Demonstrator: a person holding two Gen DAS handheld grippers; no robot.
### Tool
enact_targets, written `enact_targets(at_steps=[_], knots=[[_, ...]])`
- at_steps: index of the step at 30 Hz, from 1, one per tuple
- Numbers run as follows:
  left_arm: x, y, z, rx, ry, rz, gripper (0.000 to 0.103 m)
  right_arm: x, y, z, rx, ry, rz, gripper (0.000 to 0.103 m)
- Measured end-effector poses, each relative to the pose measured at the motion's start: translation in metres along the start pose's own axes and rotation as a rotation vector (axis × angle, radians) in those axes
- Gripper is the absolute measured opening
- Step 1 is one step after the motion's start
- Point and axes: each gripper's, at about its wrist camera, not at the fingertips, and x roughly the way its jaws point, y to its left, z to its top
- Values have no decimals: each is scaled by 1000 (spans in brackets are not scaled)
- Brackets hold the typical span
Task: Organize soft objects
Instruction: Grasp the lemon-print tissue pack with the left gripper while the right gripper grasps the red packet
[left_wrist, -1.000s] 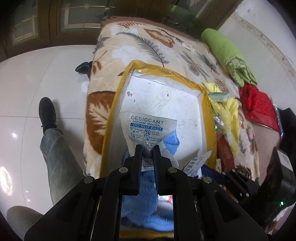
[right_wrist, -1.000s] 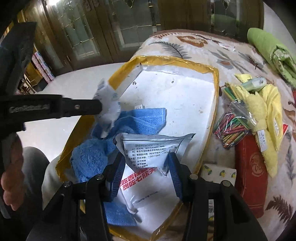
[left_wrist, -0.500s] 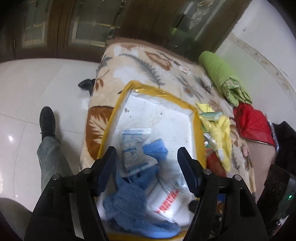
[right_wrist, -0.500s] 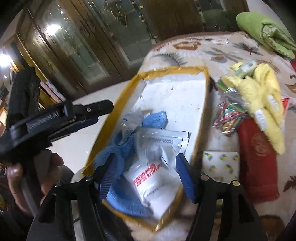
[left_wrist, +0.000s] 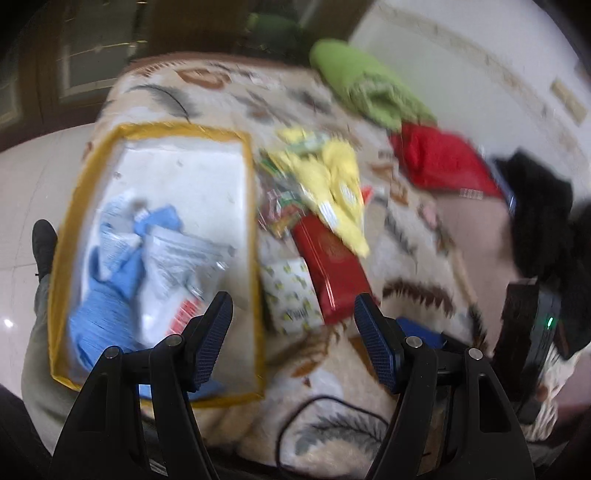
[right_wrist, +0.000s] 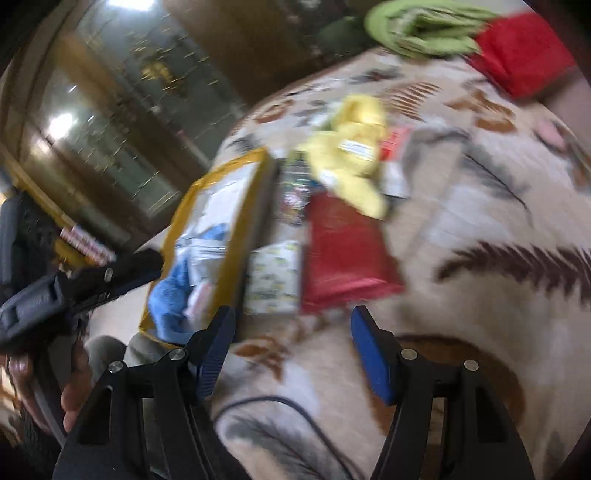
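Inside the yellow-rimmed tray (left_wrist: 251, 206) sit a blue towel (left_wrist: 99, 306) and foil packets (left_wrist: 177, 258); yellow cloth (left_wrist: 332, 181), red pouch (left_wrist: 332, 266) and patterned tissue pack (left_wrist: 291, 295) look left to sort, with left gripper (left_wrist: 293, 325) and right gripper (right_wrist: 291, 343) both spread wide, holding nothing.

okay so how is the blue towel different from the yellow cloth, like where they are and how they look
The blue towel lies inside the yellow-rimmed bin; the yellow cloth lies outside it on the leaf-print blanket. White packets partly cover the blue towel, while the yellow cloth sits on top of its pile, draped over a red packet. The yellow cloth shows a white tag; none shows on the blue towel. Both are crumpled, and neither is held.
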Motion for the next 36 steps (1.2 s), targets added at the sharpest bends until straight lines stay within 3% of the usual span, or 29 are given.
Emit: enact_targets(at_steps=[8, 16, 20, 23, 25, 27, 29, 31, 36], knots=[[41, -26, -8, 18, 124, 71, 69, -8, -31, 5, 88, -23, 2, 66], [46, -38, 5, -9, 112, 57, 67, -12, -37, 2, 92, -28, 21, 66], [77, -34, 11, -32, 201, 89, 64, -9, -39, 3, 97, -23, 20, 66], [93, -39, 14, 33, 244, 198, 64, -8, -41, 4, 103, -22, 17, 66], [105, -30, 17, -37, 300, 174, 63, -6, -43, 5, 114, -16, 16, 66], [108, -25, 21, -73, 293, 191, 61, -4, -43, 6, 110, -8, 19, 65], [114, -28, 25, -45, 298, 233, 61, -2, -42, 7, 104, -7, 9, 65], [120, -29, 25, -29, 306, 274, 53, 2, -41, 11, 111, 6, 9, 65], [109, -21, 21, -37, 272, 249, 42, 10, -34, 19, 87, 21, -10, 65]])
